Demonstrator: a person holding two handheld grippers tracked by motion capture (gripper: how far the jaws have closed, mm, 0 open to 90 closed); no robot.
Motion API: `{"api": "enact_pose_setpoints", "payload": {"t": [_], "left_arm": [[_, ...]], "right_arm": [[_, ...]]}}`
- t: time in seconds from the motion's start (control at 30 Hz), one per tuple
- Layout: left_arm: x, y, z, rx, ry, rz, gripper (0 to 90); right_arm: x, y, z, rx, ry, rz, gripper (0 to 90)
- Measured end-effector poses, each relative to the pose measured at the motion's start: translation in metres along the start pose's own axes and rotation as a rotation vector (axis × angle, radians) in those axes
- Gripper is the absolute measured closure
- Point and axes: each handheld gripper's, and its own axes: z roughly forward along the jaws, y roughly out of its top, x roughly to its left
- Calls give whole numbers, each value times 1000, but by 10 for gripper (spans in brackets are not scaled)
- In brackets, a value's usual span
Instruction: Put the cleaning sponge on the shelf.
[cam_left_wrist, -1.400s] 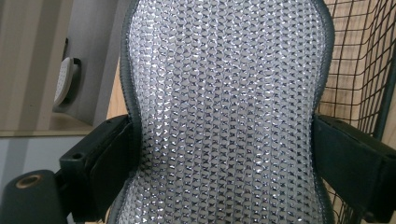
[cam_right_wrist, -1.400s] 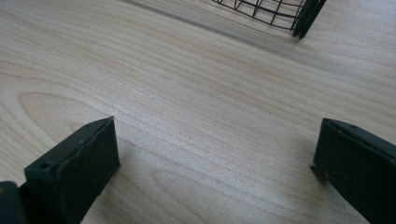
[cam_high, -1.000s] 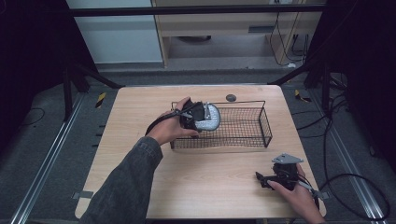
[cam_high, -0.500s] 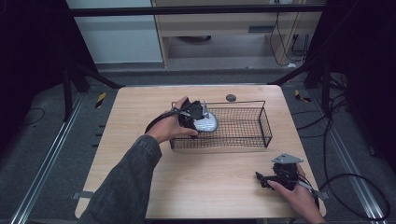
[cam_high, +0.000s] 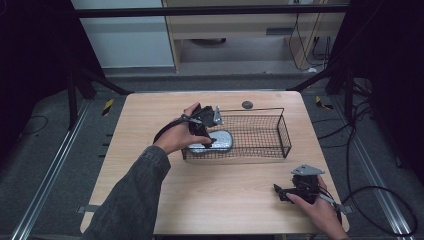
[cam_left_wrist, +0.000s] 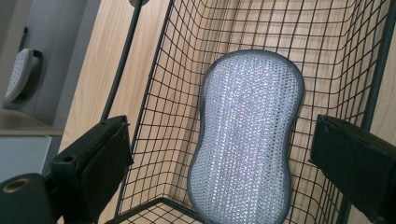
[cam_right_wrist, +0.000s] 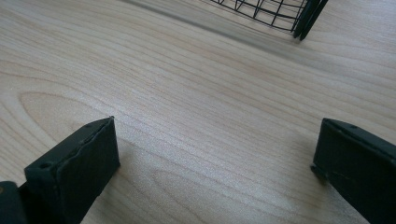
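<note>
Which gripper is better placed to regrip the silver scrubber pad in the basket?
Left. The left gripper hangs open right over the silver mesh scrubber pad inside the black wire basket. The right gripper rests open on the wooden table, outside the basket.

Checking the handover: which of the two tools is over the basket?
The left tool, jaws open above the silver scrubber in the basket; the right tool rests on bare table.

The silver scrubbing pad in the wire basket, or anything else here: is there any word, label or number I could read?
None can be read: the scrubbing pad shows plain silver mesh, and the wire basket, the wooden table and both tools carry no legible text.
</note>
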Motion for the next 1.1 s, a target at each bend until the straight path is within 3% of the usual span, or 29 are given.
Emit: {"api": "enact_pose_setpoints", "payload": {"t": [0.5,0.73,0.97,1.1], "left_arm": [[-17,15,-12,-41,15,20,46],[-23,17,-13,-57,12,-9,46],[-28,17,-15,-69,15,-14,46],[-31,16,-19,-88,11,-41,46]], "right_arm": [[0,0,0,-1,0,-1,3],[0,0,0,-1,0,-1,3],[0,0,0,-1,1,2,3],[0,0,0,-1,1,2,3]]}}
